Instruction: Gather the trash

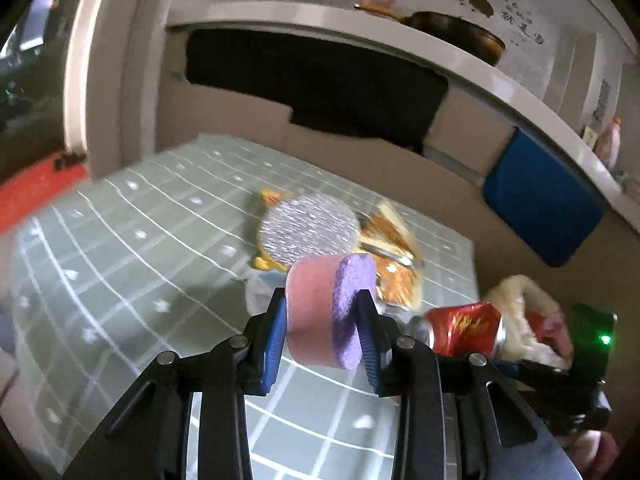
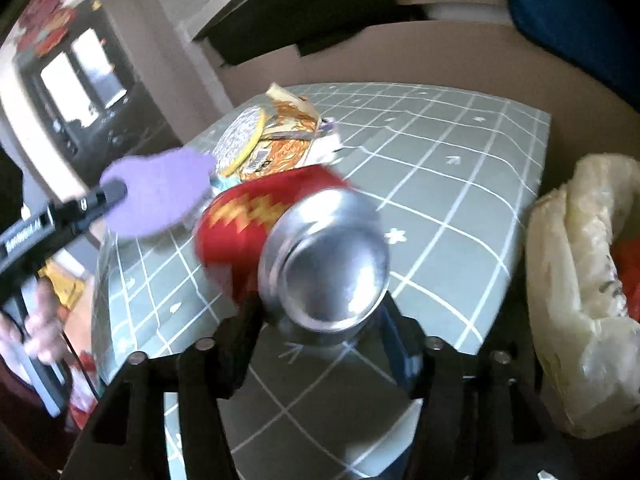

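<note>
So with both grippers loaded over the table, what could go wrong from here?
1. The right gripper holds the crushed can only near its base, tilted; it could slip out before reaching the bag.
2. The sponge in the left gripper sticks out far past the fingertips and could twist loose.
3. The grippers are close together and could bump.

The sponge [image 1: 332, 312] is pink with a purple side. The can [image 2: 280, 236] is red with gold marks and a silver bottom. The surface [image 1: 120, 240] is grey-green with white lines.
</note>
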Tool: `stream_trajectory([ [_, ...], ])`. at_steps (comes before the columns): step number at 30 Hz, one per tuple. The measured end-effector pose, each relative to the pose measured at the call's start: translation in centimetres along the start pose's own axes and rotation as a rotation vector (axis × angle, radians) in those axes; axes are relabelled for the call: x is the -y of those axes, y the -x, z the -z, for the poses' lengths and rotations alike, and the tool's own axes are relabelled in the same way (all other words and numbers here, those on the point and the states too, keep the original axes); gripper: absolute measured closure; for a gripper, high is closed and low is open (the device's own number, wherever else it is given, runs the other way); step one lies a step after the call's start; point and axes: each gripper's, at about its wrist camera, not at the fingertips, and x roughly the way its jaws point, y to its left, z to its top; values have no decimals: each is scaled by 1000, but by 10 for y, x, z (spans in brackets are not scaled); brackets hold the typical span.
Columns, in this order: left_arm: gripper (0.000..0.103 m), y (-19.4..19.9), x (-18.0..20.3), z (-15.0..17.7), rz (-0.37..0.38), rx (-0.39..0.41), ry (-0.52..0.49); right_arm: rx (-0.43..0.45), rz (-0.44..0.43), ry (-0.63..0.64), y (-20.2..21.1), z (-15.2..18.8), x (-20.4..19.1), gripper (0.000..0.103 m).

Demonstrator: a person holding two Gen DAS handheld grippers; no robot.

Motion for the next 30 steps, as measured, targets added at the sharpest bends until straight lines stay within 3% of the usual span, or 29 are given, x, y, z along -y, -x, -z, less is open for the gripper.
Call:
stream_trajectory([
  [5,68,-8,-7,9,12,-45,15,32,11,58,0,-4,-5,33],
  [16,68,-21,5,24,59,-104,1,39,17,-54,-28,-41,34,28],
  [27,70,-15,11,17,78,-51,5,51,-27,-76,-31,-37,39,23],
  [30,71,-15,13,17,68,-47,-2,-16,-23,5,-31,-38,33,23],
])
